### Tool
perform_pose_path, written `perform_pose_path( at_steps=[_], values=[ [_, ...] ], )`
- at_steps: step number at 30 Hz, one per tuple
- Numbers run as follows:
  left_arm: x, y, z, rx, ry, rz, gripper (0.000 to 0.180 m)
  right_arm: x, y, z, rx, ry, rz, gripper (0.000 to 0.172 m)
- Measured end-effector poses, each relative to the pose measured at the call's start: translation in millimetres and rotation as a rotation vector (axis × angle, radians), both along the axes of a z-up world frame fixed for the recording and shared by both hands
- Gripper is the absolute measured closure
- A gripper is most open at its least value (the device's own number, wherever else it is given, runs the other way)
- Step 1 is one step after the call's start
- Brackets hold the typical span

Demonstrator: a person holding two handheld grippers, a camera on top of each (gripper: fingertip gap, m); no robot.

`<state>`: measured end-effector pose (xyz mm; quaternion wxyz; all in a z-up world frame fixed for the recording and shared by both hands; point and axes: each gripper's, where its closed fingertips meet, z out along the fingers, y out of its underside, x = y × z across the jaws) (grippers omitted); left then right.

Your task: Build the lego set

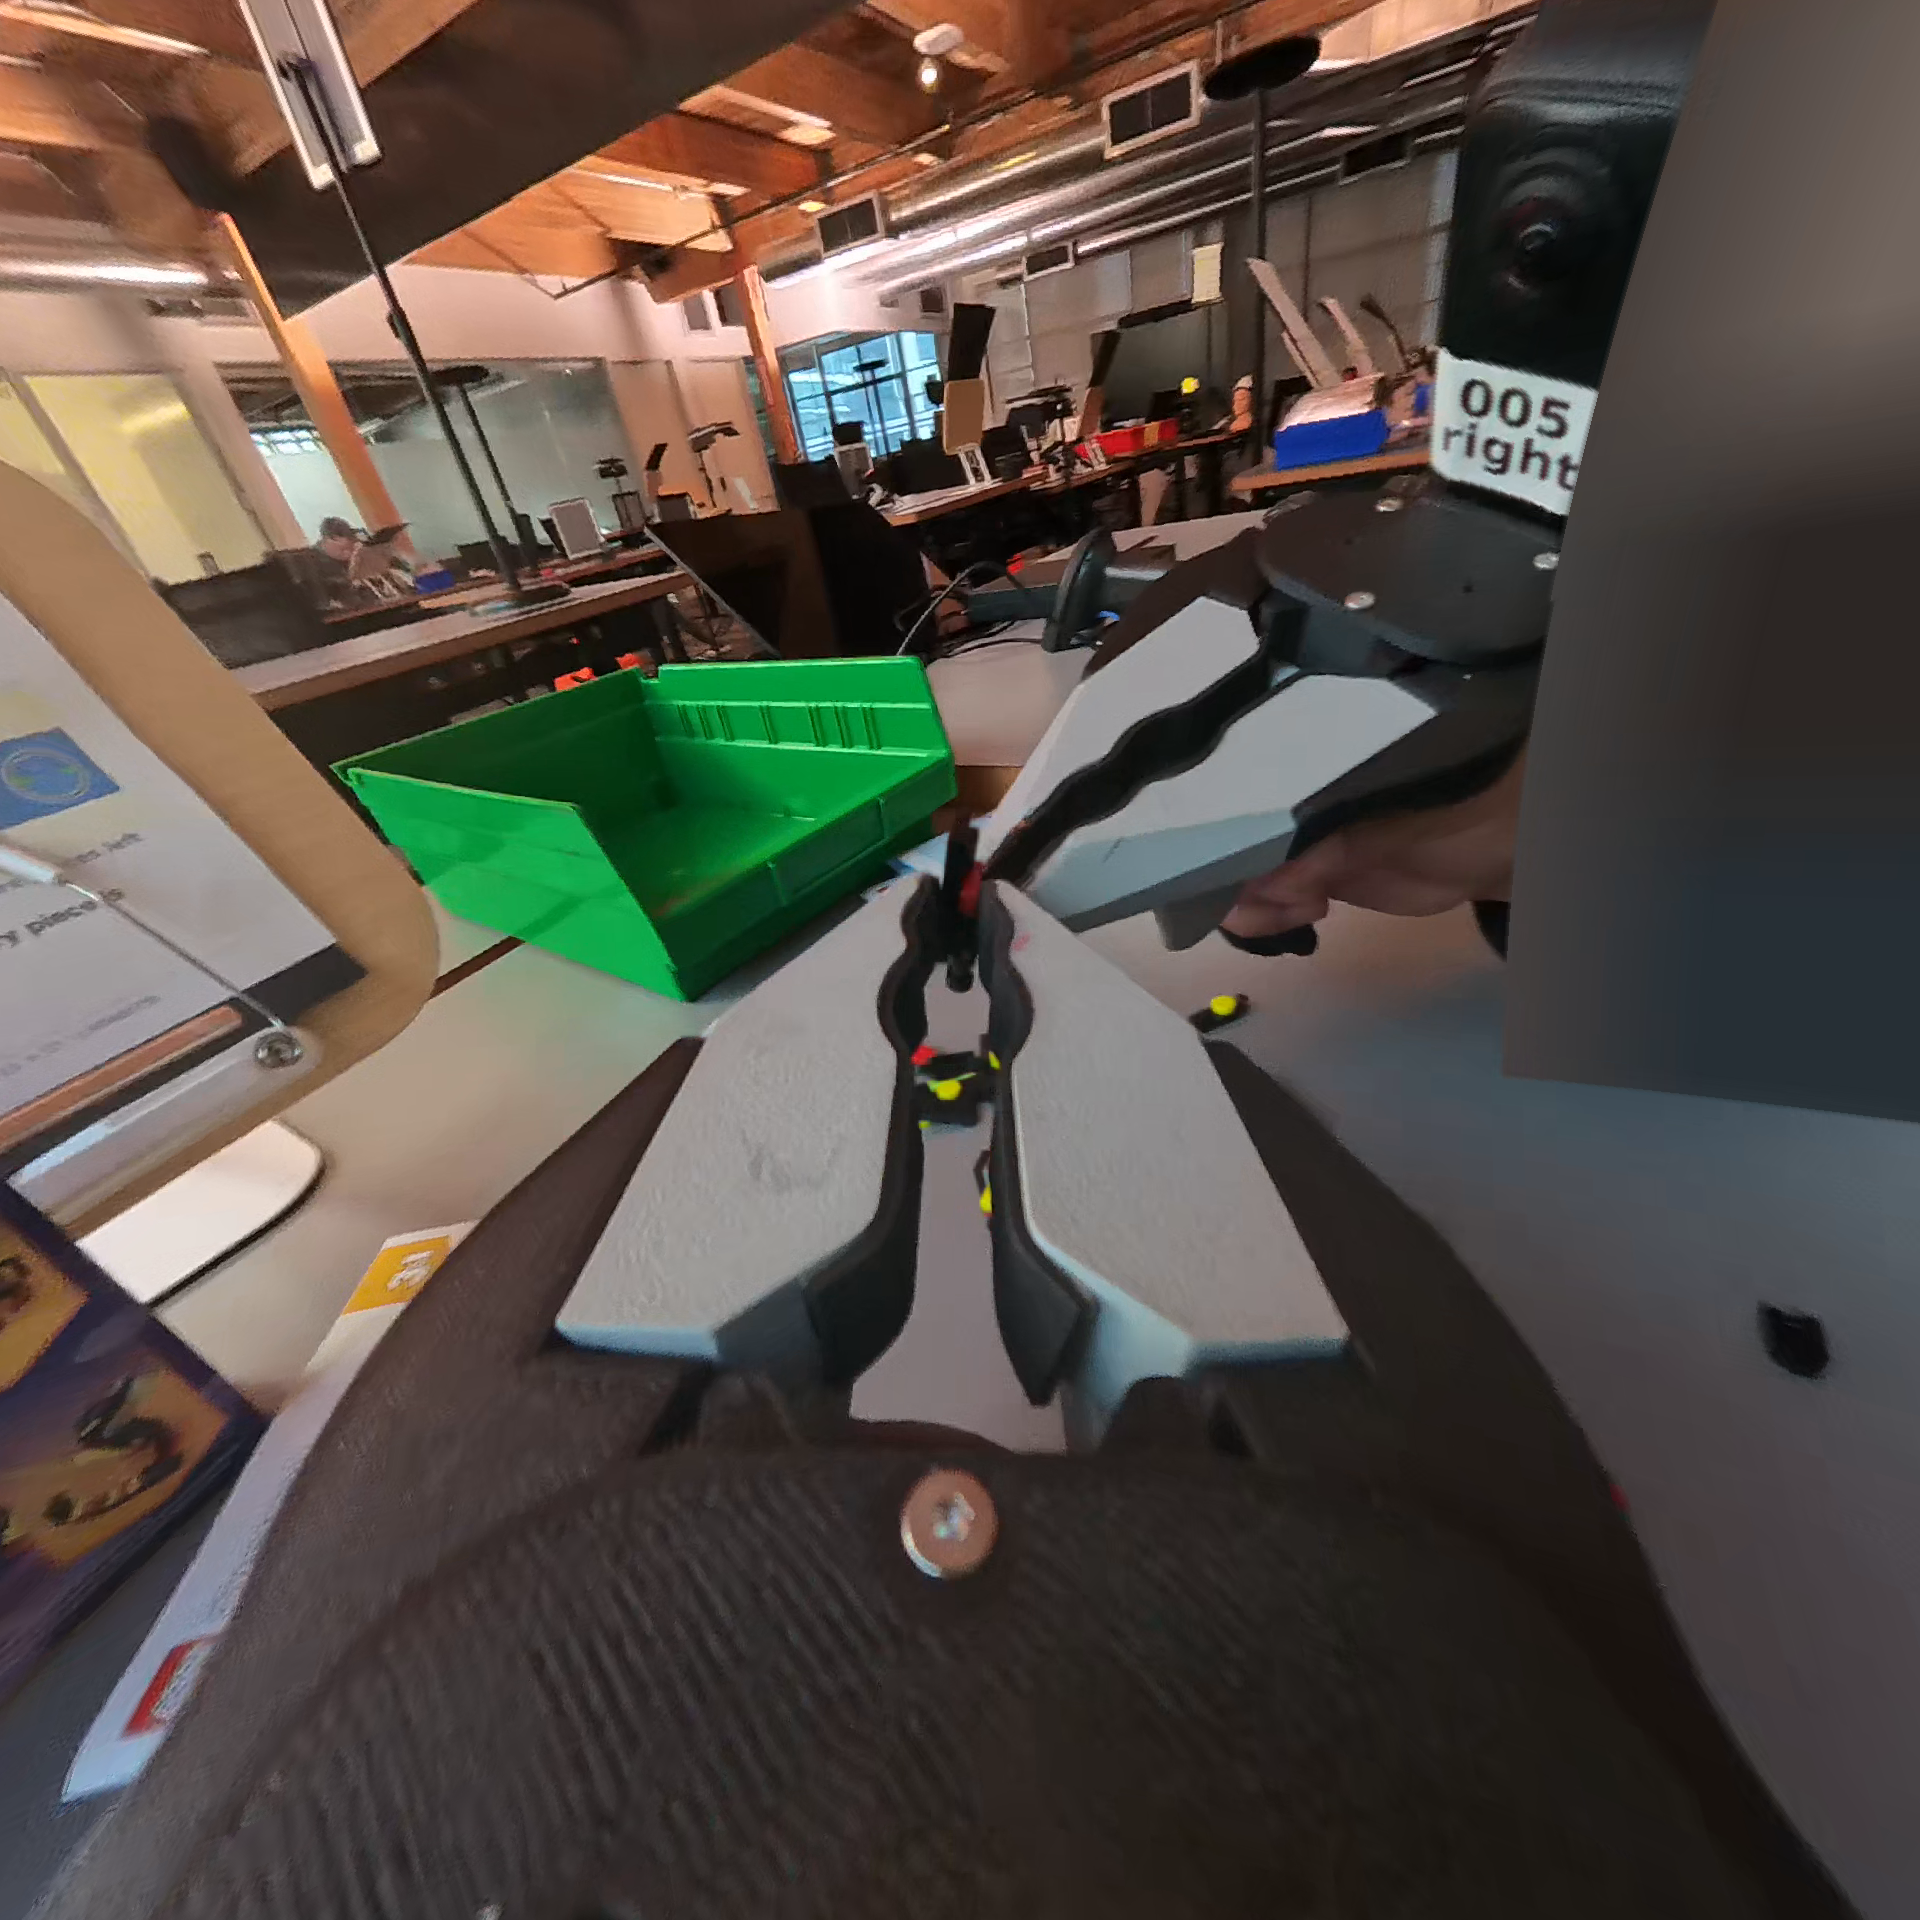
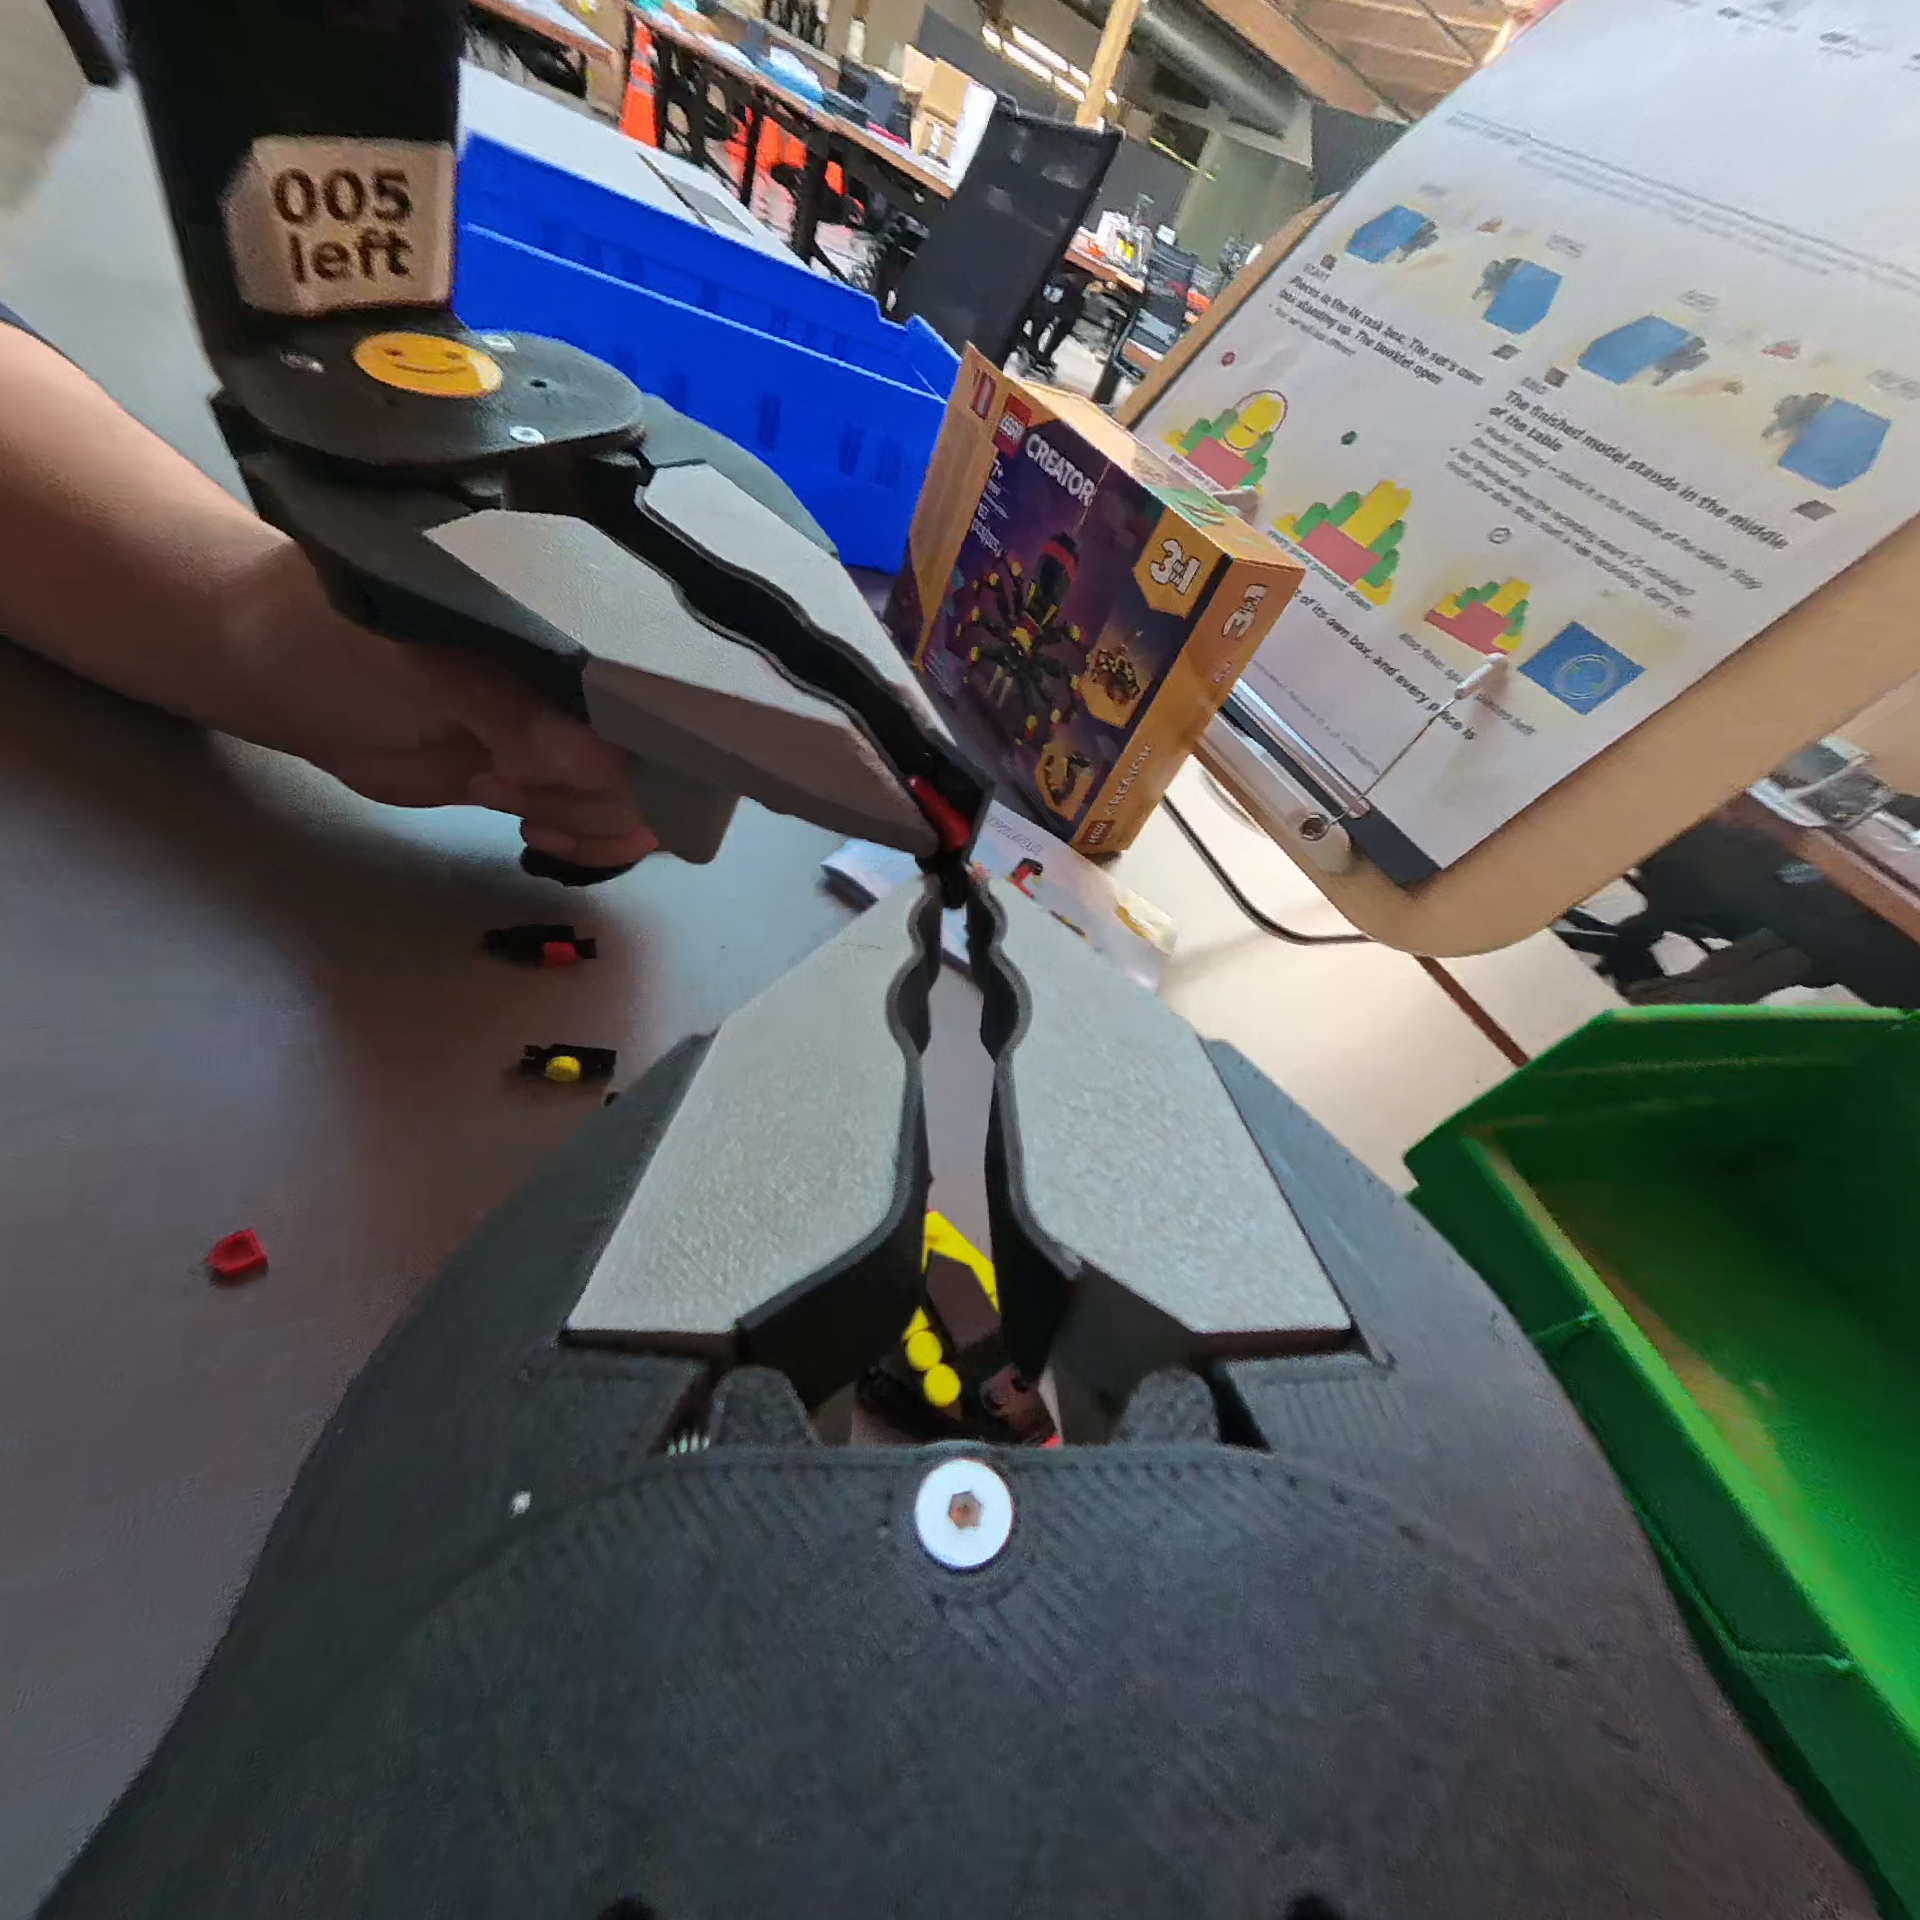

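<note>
The left gripper is clenching a small black toy-brick piece with a red part, its dark pads pressing on both sides. The right gripper is meeting it tip to tip, its jaws closed on the lower black end of that same piece.

The left wrist view is showing an open green plastic bin lying just beyond the tips on the grey table, and a black piece with a yellow stud near the right gripper.

Only the right wrist view is showing an upright orange and purple cardboard toy box, a blue plastic bin behind it, a printed instruction sheet on a wooden stand, an open booklet, a loose red piece and two black pieces, one red-studded, one yellow-studded.
</note>
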<state>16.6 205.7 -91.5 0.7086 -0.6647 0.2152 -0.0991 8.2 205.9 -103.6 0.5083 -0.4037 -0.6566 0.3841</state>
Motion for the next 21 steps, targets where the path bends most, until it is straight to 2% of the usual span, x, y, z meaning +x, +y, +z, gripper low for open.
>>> perform_pose_path(
  at_steps=[3, 13, 14, 15, 16, 17, 18, 19, 21],
  values=[
    [-2.6, 2.6, -2.9, 0.017, 0.091, 0.102, 0.176, -2.6, 4.1, -1.7, 0.112, -0.006, -0.07, 0.17],
    [-4.8, 3.4, 5.8, 0.063, 0.176, 0.226, 0.176, -2.5, 7.6, 11.8, 0.353, 0.046, -0.226, 0.171],
    [-10.6, 5.0, 7.4, 0.059, 0.163, 0.26, 0.177, -2.5, 1.7, 9.0, 0.345, 0.031, -0.187, 0.17],
    [-41.5, 10.7, 11.1, 0.049, 0.13, 0.404, 0.177, -1.7, -21.3, 10.1, 0.292, 0.063, -0.079, 0.172],
    [-68.5, 14.6, 12.1, -0.002, 0.011, 0.446, 0.177, -0.8, -37.1, 7.6, 0.296, 0.054, -0.04, 0.172],
    [-83.4, 14.9, 14.5, -0.035, -0.113, 0.41, 0.177, -2.1, -35.6, 8.2, 0.417, 0.063, -0.101, 0.171],
    [-76.4, 11.5, 19.1, -0.027, -0.178, 0.285, 0.176, -3.6, -26.1, 10.8, 0.535, 0.074, -0.174, 0.171],
    [-63.7, 6.3, 17.9, -0.041, -0.226, 0.177, 0.177, -5.3, -16.6, 10.0, 0.531, 0.063, -0.203, 0.171],
    [-47.2, 6.5, 3.2, -0.113, -0.181, 0.118, 0.177, -6.8, -13.3, -13.6, 0.31, -0.063, -0.081, 0.171]
  ],
)
